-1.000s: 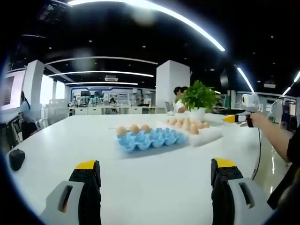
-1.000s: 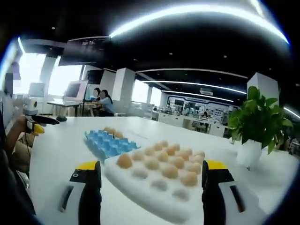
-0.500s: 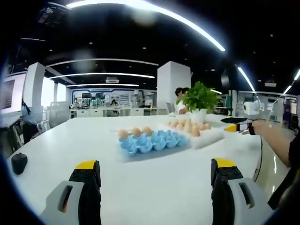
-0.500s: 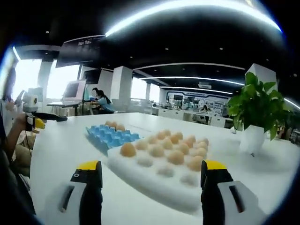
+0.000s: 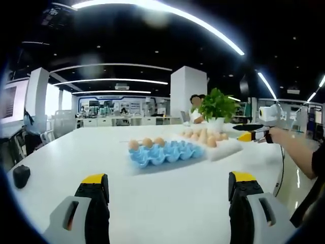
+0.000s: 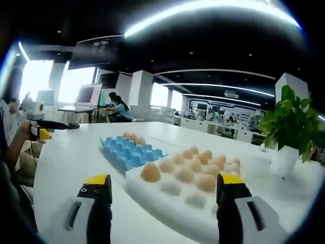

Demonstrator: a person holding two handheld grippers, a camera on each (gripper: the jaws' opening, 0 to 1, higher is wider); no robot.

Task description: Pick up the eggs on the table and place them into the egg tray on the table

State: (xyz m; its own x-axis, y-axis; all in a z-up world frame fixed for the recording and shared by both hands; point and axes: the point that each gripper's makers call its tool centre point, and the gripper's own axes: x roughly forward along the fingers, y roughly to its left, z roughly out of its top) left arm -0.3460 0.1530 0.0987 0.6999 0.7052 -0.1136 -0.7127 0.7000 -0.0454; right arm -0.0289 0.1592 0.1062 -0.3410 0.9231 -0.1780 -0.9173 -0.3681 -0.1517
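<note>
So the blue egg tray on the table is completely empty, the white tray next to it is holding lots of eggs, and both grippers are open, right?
Not quite. The blue egg tray is not empty: the left gripper view shows three eggs in its far row. The rest holds: the white tray beside it carries many eggs, and the left gripper and the right gripper are both open.

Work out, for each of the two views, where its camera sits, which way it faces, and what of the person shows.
Left gripper view: rides the left tongs, open low over the white table, facing the blue tray broadside, white tray and plant behind; the person's forearm and right tongs enter from the right.
Right gripper view: rides the right tongs, open, close over the white tray, blue tray beyond; a hand holding the left tongs shows at left.
Shared: both trays, eggs, table, plant.
</note>
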